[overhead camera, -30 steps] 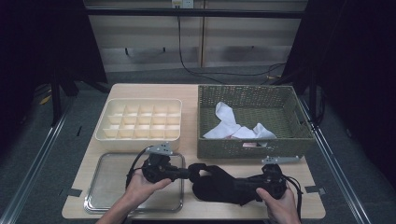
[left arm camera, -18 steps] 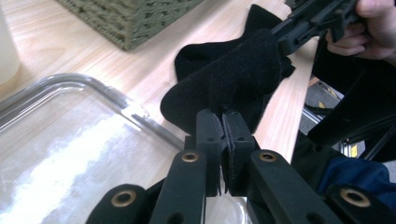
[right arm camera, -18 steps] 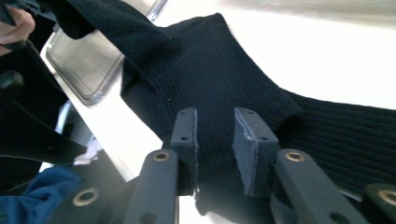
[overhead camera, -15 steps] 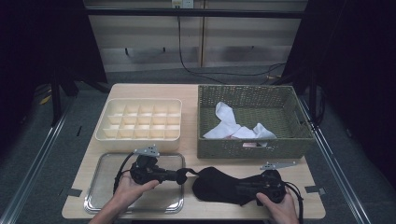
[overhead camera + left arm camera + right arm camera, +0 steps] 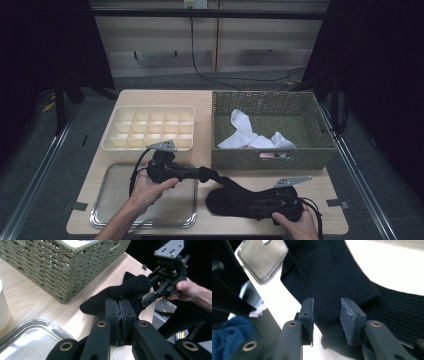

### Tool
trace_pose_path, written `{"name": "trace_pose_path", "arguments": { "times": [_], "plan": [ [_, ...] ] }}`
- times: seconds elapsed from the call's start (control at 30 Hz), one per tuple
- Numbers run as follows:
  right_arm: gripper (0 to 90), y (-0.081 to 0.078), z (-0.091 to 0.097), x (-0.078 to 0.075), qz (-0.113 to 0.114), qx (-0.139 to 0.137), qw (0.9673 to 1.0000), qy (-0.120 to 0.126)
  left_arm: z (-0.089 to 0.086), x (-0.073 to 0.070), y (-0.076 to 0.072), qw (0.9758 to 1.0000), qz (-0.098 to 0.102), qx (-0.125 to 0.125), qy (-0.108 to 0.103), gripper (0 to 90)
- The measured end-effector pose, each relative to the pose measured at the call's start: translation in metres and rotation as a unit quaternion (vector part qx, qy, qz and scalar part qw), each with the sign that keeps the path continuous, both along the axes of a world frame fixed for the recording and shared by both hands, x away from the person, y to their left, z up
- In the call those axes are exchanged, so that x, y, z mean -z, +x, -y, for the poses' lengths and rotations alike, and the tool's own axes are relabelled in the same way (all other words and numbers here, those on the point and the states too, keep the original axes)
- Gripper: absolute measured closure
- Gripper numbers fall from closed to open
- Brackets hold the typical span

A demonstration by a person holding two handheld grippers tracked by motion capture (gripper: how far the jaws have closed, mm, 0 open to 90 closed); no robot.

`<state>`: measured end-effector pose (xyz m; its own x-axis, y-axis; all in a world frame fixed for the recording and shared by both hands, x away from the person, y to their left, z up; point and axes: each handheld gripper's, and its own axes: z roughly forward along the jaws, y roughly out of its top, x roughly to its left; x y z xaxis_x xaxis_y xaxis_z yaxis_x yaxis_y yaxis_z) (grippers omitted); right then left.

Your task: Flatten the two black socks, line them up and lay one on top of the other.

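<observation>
Left tongs (image 5: 202,173) level, clamping black sock (image 5: 235,197); right tongs (image 5: 327,315) low, just opening, unclamped.

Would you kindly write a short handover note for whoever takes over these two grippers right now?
Left gripper: shut on one end of the black sock, lifting it just off the table.
Right gripper: jaws have just been opening; sock lies between them, pads apart from it.
Done: black sock out on the table in front of the basket.
Left: finish handling it; white socks remain in the basket. Divided box and metal tray hold nothing.
</observation>
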<state>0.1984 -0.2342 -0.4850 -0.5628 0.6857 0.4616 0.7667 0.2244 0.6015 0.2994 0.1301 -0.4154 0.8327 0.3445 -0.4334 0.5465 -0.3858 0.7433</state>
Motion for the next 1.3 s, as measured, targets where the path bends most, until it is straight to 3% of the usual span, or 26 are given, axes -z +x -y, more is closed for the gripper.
{"name": "trace_pose_path", "arguments": {
  "times": [0.03,0.1,0.13,0.2,0.3,0.5,0.8,0.9,1.03,1.2,1.3],
  "plan": [
    [62.7,0.000,0.000,0.000,0.000,0.000,1.0000,0.000,0.000,0.000,0.000,1.0000,0.000,0.000,0.000,87.4],
    [62.7,0.001,0.004,-0.005,0.022,0.006,0.9994,0.025,-0.001,0.001,0.002,1.0000,-0.005,-0.002,-0.005,87.4],
    [62.9,0.002,0.004,-0.007,0.022,-0.002,0.9991,0.037,-0.001,0.002,0.003,1.0000,-0.004,-0.005,-0.007,87.3],
    [62.9,0.002,0.001,-0.004,0.017,-0.003,0.9994,0.031,-0.001,0.003,0.004,0.9999,-0.009,-0.009,-0.010,87.4],
    [62.0,0.003,-0.007,0.005,-0.003,-0.013,0.9999,0.000,-0.002,0.004,0.004,0.9999,-0.009,-0.008,-0.011,87.4],
    [59.0,0.003,-0.011,0.009,0.002,-0.024,0.9997,-0.007,-0.005,0.005,0.006,0.9998,-0.010,-0.011,-0.013,87.3],
    [59.8,-0.005,-0.019,0.010,0.052,-0.051,0.9961,-0.050,-0.003,0.006,0.007,0.9998,-0.012,-0.011,-0.011,87.3],
    [66.4,-0.006,-0.020,0.009,0.066,-0.054,0.9939,-0.070,-0.003,0.007,0.008,0.9999,-0.011,-0.008,-0.009,87.2],
    [81.0,-0.004,-0.020,0.008,0.066,-0.043,0.9934,-0.084,-0.003,0.006,0.008,0.9998,-0.012,-0.011,-0.011,87.2],
    [86.5,-0.001,-0.017,0.005,0.047,-0.034,0.9964,-0.062,-0.005,0.006,0.008,0.9998,-0.010,-0.009,-0.011,87.2],
    [86.7,0.001,-0.010,-0.004,0.045,-0.024,0.9987,-0.010,-0.006,0.005,0.007,0.9998,-0.012,-0.012,-0.013,87.2]
  ]
}}
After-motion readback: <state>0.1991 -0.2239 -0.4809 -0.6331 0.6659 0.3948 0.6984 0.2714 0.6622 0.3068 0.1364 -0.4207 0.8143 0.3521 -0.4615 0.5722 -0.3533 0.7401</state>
